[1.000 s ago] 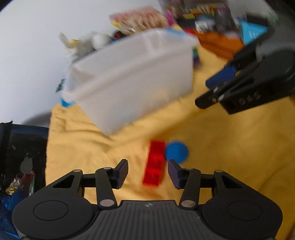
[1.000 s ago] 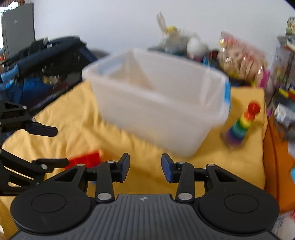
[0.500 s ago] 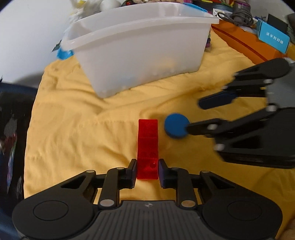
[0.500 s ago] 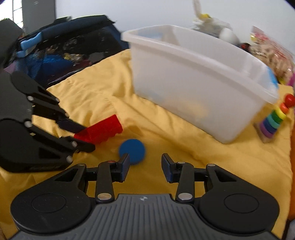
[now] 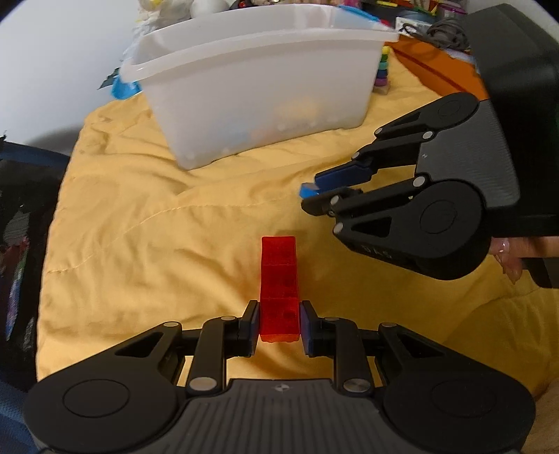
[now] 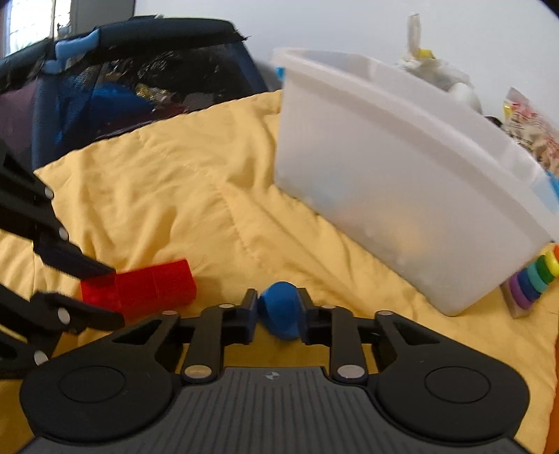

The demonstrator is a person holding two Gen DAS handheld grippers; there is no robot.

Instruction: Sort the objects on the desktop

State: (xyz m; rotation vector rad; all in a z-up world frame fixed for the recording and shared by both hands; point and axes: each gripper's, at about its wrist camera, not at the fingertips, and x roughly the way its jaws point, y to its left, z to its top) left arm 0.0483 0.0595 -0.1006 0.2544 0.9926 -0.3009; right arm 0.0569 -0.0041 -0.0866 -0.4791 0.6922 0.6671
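A long red block [image 5: 279,279] lies on the yellow cloth [image 5: 157,227]. My left gripper [image 5: 278,323] is shut on its near end. It also shows in the right wrist view [image 6: 146,290], held by the left gripper [image 6: 104,293]. My right gripper [image 6: 277,310] is shut on a blue disc [image 6: 281,309], held just above the cloth. In the left wrist view the right gripper [image 5: 314,195] sits to the right with a sliver of the blue disc [image 5: 307,191] between its tips. A white plastic bin [image 5: 258,94] stands beyond.
A rainbow ring stacker [image 6: 534,279] stands right of the bin [image 6: 401,174]. A dark mesh basket [image 6: 87,94] is at the cloth's left edge. Soft toys [image 5: 164,14] and cluttered shelves lie behind the bin. An orange surface [image 5: 440,70] is at the far right.
My right gripper has closed on the blue disc and lifted it off the cloth. My left gripper stays shut on the red block, both tools closer to the cloth.
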